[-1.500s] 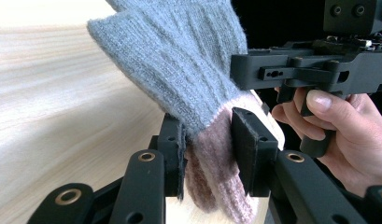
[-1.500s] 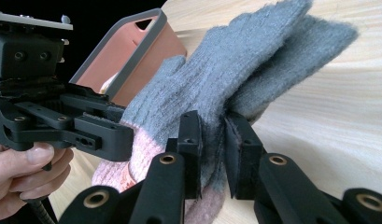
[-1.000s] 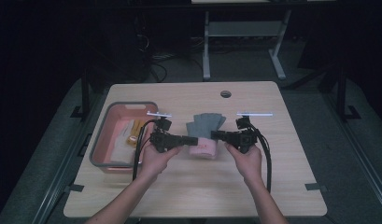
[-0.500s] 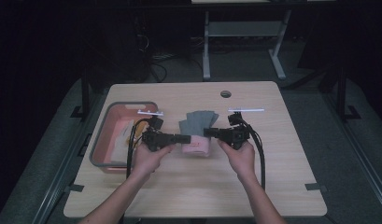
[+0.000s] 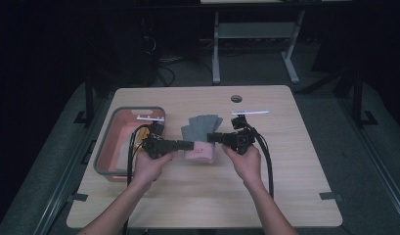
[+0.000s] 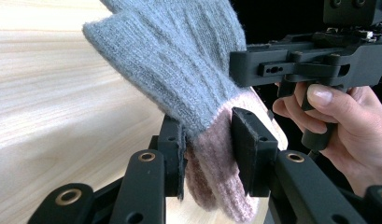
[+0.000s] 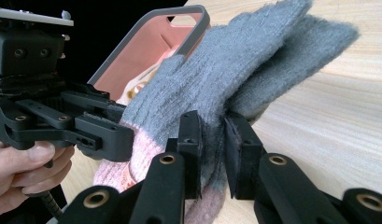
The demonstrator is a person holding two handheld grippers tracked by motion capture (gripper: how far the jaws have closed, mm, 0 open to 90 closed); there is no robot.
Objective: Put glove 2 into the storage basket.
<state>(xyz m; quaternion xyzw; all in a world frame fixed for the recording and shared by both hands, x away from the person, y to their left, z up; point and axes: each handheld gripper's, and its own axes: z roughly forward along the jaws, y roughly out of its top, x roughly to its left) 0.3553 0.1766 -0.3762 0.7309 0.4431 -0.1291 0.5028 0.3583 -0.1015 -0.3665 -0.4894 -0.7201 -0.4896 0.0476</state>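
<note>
A grey knitted glove [image 5: 200, 128] with a pink cuff [image 5: 201, 153] hangs just above the wooden table [image 5: 290, 191], between my two grippers. My left gripper [image 5: 190, 144] comes in from the left. In the left gripper view it [image 6: 208, 156] is shut on the pink cuff [image 6: 212, 186]. My right gripper [image 5: 211, 137] comes in from the right. In the right gripper view it [image 7: 212, 135] is shut on the glove [image 7: 235, 70] where grey meets pink. The grey fingers point toward the far side of the table.
A pink bin with a grey rim [image 5: 108, 131] stands on the left of the table, holding a few items, close behind my left gripper. A round cable hole [image 5: 236, 99] lies near the far edge. Cables trail from both grippers toward the person.
Both hands have shifted left across the table, toward the bin, carrying the glove between them. Both grips are unchanged.
</note>
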